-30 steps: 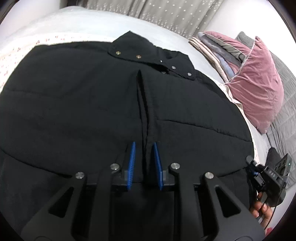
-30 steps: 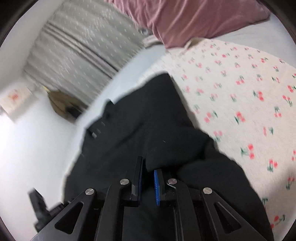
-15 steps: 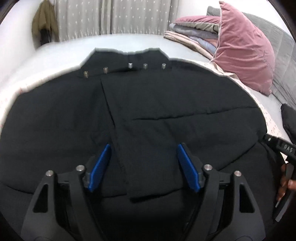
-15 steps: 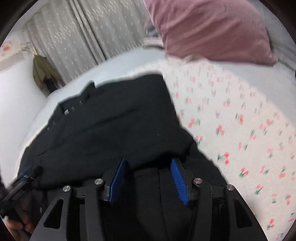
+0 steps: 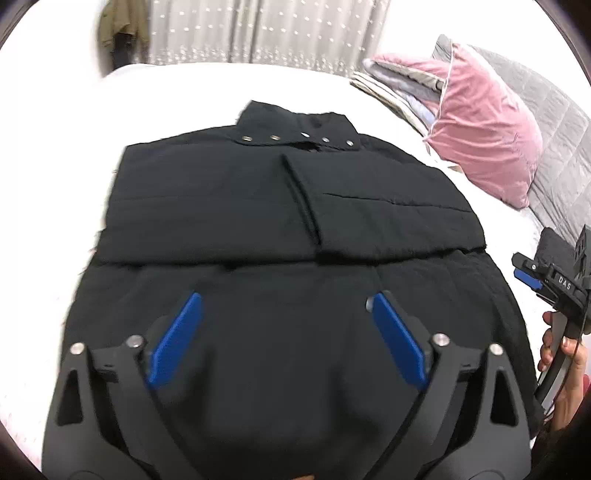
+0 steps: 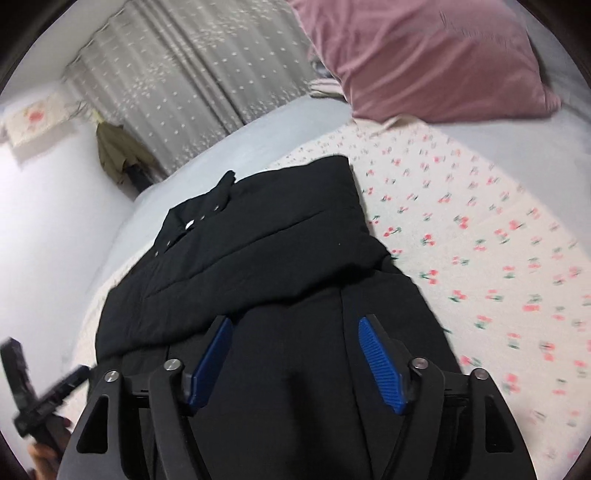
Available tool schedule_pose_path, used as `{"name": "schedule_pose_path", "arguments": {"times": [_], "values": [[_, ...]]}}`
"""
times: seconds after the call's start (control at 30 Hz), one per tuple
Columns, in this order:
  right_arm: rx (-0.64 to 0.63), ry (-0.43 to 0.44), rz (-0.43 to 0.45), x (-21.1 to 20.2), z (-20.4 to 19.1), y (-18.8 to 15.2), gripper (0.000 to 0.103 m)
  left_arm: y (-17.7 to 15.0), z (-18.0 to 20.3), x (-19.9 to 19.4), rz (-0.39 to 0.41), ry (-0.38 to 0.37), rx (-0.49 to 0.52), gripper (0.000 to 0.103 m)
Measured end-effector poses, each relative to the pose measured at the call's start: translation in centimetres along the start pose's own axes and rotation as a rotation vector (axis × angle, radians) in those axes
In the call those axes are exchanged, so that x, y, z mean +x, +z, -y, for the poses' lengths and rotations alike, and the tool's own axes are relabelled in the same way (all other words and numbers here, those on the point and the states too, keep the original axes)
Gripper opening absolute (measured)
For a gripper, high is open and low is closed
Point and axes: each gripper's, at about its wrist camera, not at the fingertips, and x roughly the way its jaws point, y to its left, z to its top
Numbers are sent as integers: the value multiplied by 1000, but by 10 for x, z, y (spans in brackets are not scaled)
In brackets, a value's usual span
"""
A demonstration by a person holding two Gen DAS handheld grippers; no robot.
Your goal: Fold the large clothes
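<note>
A large black padded jacket [image 5: 229, 206] lies flat on the bed, collar with metal snaps at the far end, both sides folded in to meet near the middle. It also shows in the right wrist view [image 6: 266, 243]. My left gripper [image 5: 286, 306] is open and empty, raised above the jacket's near part. My right gripper [image 6: 295, 332] is open and empty above the jacket's right near side. The right gripper also shows at the right edge of the left wrist view [image 5: 546, 280].
A pink pillow [image 5: 487, 147] and a stack of folded blankets [image 5: 399, 81] sit at the far right of the bed. A cherry-print sheet [image 6: 480, 236] lies right of the jacket. Grey curtains [image 5: 266, 29] hang behind. An olive coat [image 6: 114, 155] hangs by the wall.
Both grippers opened, let go of the jacket's folded-in sides and pulled back and up. The two sides now lie flat on the jacket.
</note>
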Motion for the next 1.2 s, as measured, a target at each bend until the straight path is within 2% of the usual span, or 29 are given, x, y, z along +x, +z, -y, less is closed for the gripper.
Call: {"name": "schedule_pose_path", "arguments": {"times": [0.13,0.27,0.4,0.57,0.7,0.83,1.07,1.13,1.2], "values": [[-48,19,-4,-43,-9,-16,80,-17,-20,-39,-9,16,-25,97],[-83,15,-37,-73,-12,-30,82,-40,-39,-78,8,106,-20,97],[-142,27,-71,-98,-13,-45,82,-59,-58,-107,19,139,-2,97],[-212,54,-129,-123,-5,-70,83,-88,-95,-131,-13,127,-8,97],[-185,100,-189,-131,16,-88,83,-113,-125,-129,-98,99,-17,97],[-128,138,-265,-127,45,-105,83,-140,-153,-114,-219,73,-54,97],[8,99,-345,-117,102,-138,83,-182,-181,-86,-384,-113,-171,97],[52,150,-359,-114,112,-150,83,-188,-177,-83,-393,-118,-148,97],[81,206,-343,-115,117,-157,83,-187,-172,-86,-390,-155,-138,97]]}}
